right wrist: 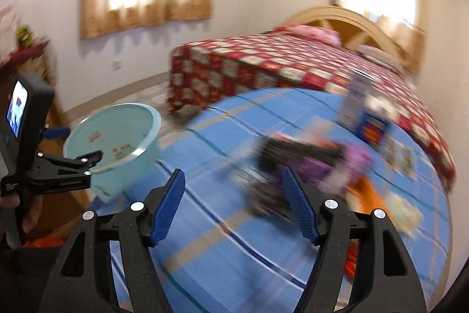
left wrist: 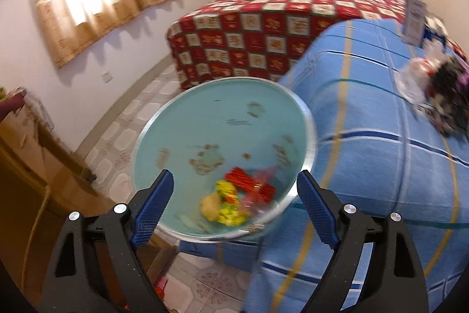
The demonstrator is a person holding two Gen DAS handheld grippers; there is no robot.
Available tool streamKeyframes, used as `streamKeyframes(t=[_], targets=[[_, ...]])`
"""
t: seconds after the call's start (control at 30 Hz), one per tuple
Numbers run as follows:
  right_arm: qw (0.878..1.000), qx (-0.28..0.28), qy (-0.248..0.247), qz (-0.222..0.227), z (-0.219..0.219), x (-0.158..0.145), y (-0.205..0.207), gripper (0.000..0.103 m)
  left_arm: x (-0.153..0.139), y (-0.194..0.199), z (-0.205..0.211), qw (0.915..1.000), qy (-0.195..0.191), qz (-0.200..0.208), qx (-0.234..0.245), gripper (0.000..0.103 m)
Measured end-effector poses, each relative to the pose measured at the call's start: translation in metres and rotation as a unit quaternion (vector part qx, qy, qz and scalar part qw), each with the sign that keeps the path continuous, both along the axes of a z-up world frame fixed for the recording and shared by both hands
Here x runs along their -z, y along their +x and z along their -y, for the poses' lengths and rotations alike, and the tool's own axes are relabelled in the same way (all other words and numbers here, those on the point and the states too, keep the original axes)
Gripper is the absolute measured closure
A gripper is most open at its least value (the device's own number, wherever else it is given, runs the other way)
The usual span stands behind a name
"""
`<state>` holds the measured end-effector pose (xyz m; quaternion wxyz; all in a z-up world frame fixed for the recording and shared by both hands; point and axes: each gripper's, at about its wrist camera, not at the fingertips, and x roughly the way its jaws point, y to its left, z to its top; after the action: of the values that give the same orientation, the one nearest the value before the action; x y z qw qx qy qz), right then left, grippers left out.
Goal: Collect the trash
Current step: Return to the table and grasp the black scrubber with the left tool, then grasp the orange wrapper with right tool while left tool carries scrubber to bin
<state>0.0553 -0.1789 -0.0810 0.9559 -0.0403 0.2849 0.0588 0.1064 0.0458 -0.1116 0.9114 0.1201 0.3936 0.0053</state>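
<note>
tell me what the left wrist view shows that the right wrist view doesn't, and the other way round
Only the left wrist view looks down into the teal bin, showing the red wrapper and the yellow wrapper lying at its bottom, seen between the open left claw.

Only the right wrist view shows the left claw from outside, beside the bin's rim, with its camera screen, plus the orange wrapper on the blue sheet.

Both show the bin, the blue sheet, the red checked bed and a blurred pile of trash.
</note>
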Motion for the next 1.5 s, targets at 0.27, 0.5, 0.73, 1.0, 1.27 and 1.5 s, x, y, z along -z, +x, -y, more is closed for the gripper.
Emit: streamKeyframes(t=[0.27, 0.5, 0.73, 1.0, 1.27, 1.5], targets=[[0.989, 0.144, 0.029, 0.002, 0.098, 0.014, -0.040, 0.029, -0.005, -0.006, 0.064, 0.9985, 0.000, 0.015, 0.052, 0.019], [0.979, 0.197, 0.053, 0.006, 0.150, 0.028, -0.052, 0.024, -0.026, 0.000, 0.129, 0.9948, -0.030, 0.042, 0.088, 0.019], [0.973, 0.219, 0.070, 0.013, 0.175, 0.036, -0.063, 0.023, -0.051, 0.015, 0.174, 0.9901, -0.058, 0.066, 0.110, 0.020], [0.971, 0.222, 0.085, 0.014, 0.181, 0.041, -0.064, 0.019, -0.026, 0.019, 0.207, 0.9847, -0.074, 0.011, 0.157, 0.059], [0.970, 0.226, 0.091, 0.021, 0.183, 0.039, -0.067, 0.019, -0.039, 0.010, 0.199, 0.9816, -0.078, 0.026, 0.173, 0.099], [0.970, 0.222, 0.091, 0.028, 0.179, 0.034, -0.066, 0.019, -0.080, -0.014, 0.162, 0.9803, -0.081, 0.082, 0.160, 0.099]])
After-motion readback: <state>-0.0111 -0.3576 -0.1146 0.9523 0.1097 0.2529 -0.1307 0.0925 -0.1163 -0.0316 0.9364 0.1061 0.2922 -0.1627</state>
